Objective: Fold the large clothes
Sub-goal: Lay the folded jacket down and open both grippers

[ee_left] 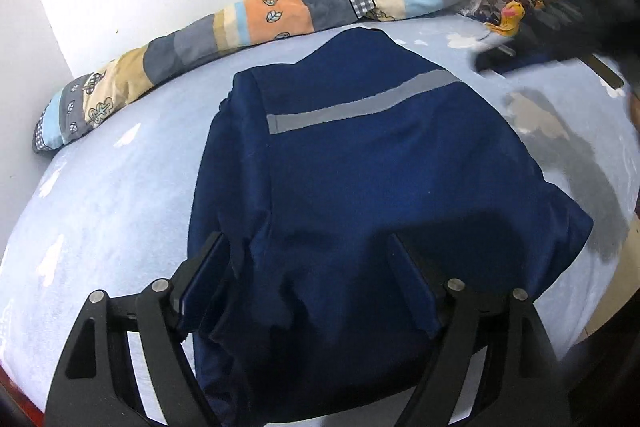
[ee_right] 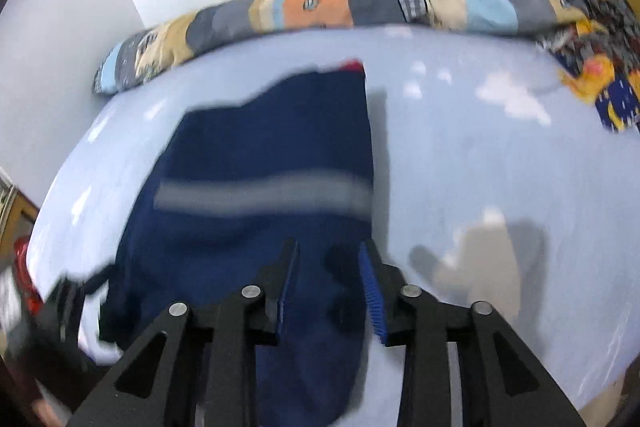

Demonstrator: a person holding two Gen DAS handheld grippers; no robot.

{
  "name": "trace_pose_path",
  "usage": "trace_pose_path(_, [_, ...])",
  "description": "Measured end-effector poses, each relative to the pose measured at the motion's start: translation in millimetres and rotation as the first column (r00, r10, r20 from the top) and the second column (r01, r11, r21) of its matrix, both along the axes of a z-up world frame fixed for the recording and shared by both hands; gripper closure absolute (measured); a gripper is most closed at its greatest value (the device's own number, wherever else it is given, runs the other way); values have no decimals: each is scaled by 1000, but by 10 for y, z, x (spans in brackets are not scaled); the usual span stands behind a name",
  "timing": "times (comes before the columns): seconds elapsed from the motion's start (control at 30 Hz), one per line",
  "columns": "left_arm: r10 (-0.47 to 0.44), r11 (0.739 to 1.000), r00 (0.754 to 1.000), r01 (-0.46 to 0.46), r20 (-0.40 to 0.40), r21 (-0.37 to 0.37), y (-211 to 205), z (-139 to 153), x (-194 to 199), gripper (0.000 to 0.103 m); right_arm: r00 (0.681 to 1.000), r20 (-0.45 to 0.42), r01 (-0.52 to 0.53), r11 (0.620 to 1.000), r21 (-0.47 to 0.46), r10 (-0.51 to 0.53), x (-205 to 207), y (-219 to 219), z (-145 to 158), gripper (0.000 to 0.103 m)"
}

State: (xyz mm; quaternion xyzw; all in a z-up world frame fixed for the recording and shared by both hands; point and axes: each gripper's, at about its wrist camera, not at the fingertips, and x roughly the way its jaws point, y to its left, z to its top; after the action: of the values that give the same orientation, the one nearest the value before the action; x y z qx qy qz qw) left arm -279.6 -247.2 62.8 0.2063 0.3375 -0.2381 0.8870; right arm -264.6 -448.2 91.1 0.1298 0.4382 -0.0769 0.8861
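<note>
- The navy garment (ee_left: 360, 167) with a grey stripe (ee_left: 360, 103) lies partly folded on the bed (ee_left: 120, 195), near a patchwork quilt (ee_left: 224, 27) rolled along the wall.
- The left tool (ee_left: 306, 267) stands wide over the garment's near edge, cloth bunched between its jaws; whether the pads press it, I cannot tell.
- The right tool (ee_right: 330, 267) is narrowly parted above the garment's right edge, gripping nothing.
</note>
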Motion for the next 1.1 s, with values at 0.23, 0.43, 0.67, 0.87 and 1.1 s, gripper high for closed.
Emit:
trace_pose_path(0.23, [27, 999, 999, -26, -22, 23, 87, -98, 69, 21, 988, -156, -25, 995, -97, 10, 763, 120, -464, 63])
trace_pose_path(0.43, [60, 998, 998, -60, -6, -17, 115, 45, 58, 22, 991, -123, -66, 984, -163, 46, 430, 395, -224, 67])
trace_pose_path(0.67, [41, 999, 999, -41, 11, -7, 28, 22, -129, 22, 997, -69, -54, 983, -175, 43, -568, 660, -53, 68])
trace_pose_path(0.87, [44, 999, 998, -45, 32, 21, 16, -105, -246, 21, 989, -146, -64, 974, -215, 33, -858, 770, -373, 89])
trace_pose_path(1.1, [85, 996, 996, -85, -35, -8, 136, -76, -229, 22, 972, -226, -116, 957, -266, 55, -675, 811, -679, 90])
